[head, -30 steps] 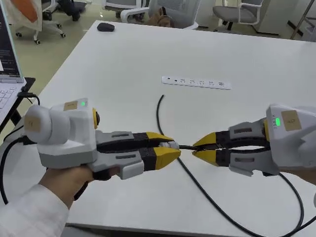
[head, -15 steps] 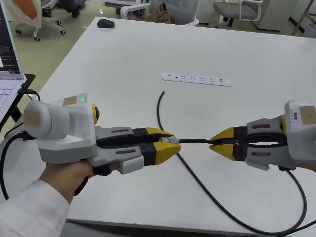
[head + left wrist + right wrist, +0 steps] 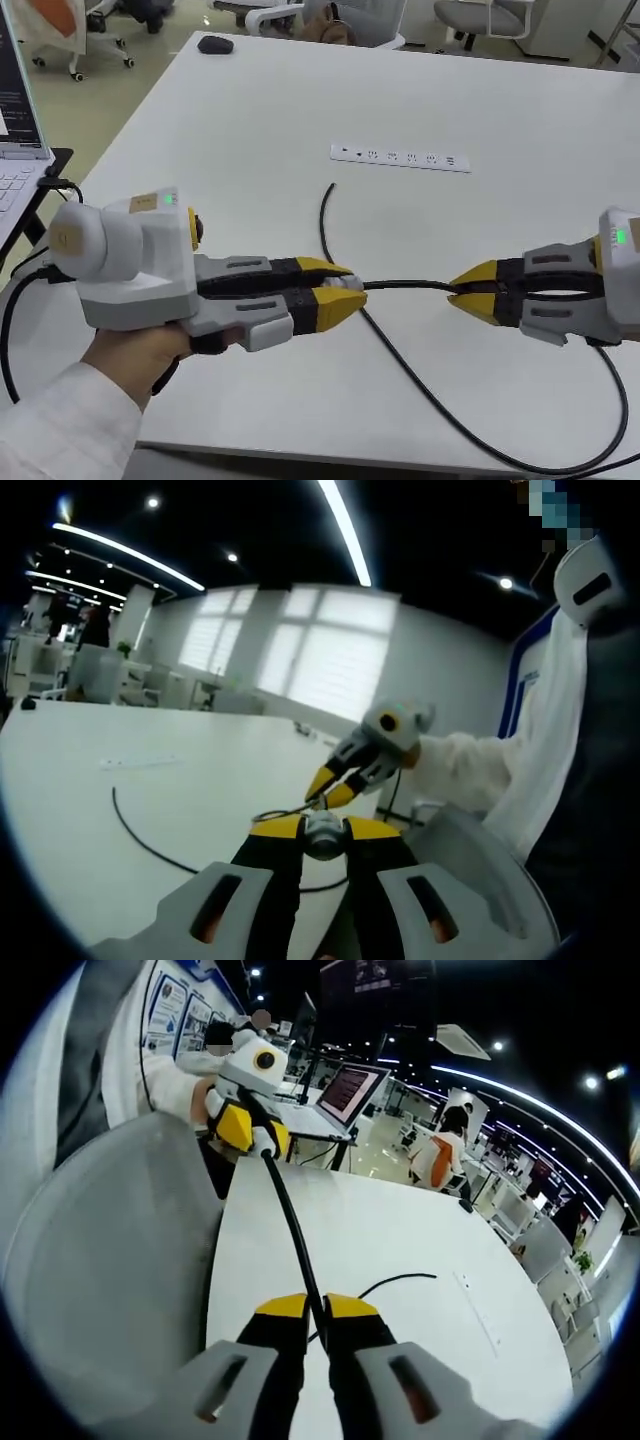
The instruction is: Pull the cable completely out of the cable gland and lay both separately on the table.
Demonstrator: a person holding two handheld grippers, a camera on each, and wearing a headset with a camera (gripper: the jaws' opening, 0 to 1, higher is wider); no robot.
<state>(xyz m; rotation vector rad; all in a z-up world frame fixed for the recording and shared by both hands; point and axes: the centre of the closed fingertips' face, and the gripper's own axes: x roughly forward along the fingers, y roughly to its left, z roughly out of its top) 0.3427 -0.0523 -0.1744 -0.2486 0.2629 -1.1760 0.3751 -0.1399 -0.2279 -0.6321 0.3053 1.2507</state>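
**Cable gland** [image 3: 346, 285]: clamped between the jaw tips of the left gripper [image 3: 338, 292], which is closed on it and held above the table [image 3: 300, 110].

**Cable** [image 3: 405, 286]: a black run leaves the gland's mouth and goes straight across to the right gripper [image 3: 463, 297], whose jaws are closed on it directly opposite the left gripper's tips. The run looks taut. More black cable lies on the table below and beyond both grippers, with one free end near the power strip [image 3: 400, 158].

**Step in hand, as judged:** the extraction pull. The cable is not yet out of the gland, and neither part has been laid down.

**Next move, as judged:** draw the grippers apart along the line of the cable with a firm hold on the gland. Re-grip closer to the gland if the reach runs out.

**Not determinable:**
- How much cable remains inside the gland, since the jaws cover its body.
- Whether the line on the table joins the gland from behind.
- Whether the loop near the right gripper, cut off at the frame edge, is the task cable or the gripper's own lead.
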